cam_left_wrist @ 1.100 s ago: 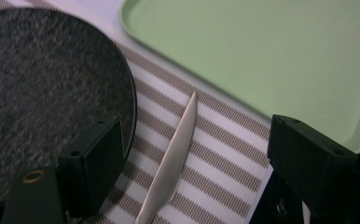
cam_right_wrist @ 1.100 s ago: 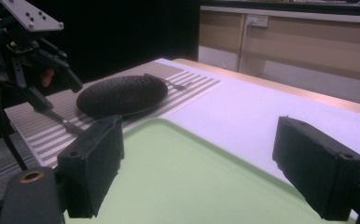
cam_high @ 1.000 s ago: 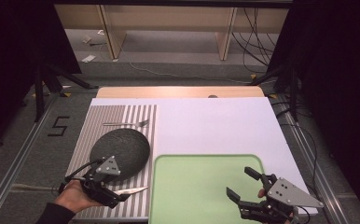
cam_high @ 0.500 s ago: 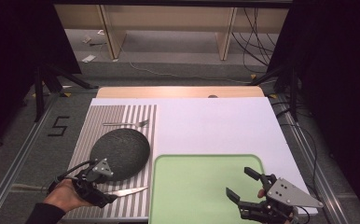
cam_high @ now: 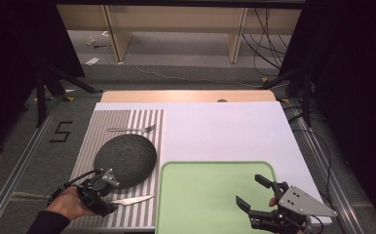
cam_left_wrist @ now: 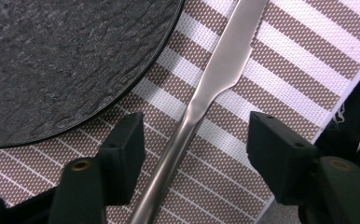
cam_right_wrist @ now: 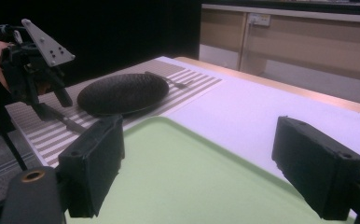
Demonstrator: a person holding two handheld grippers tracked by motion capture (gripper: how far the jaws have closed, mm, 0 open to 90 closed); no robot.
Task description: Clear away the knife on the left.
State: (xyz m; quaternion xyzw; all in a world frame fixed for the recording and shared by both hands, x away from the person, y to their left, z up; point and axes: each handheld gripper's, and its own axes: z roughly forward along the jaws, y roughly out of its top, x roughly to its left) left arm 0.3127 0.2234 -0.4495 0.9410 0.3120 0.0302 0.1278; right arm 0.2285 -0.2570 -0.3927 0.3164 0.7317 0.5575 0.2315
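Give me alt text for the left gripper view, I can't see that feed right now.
The left gripper is open, its two black jaws on either side of a knife handle. The knife lies on a striped placemat. A dark plate sits at upper left, apart from the knife.

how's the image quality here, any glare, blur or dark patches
High view: sharp, but the surroundings at both sides fall to black, and the white table surface is bright. Left gripper view: the knife shows a soft sheen and crisp stripes on the placemat. Right gripper view: near jaws slightly soft, background at upper left black, the dark plate keeps little texture.
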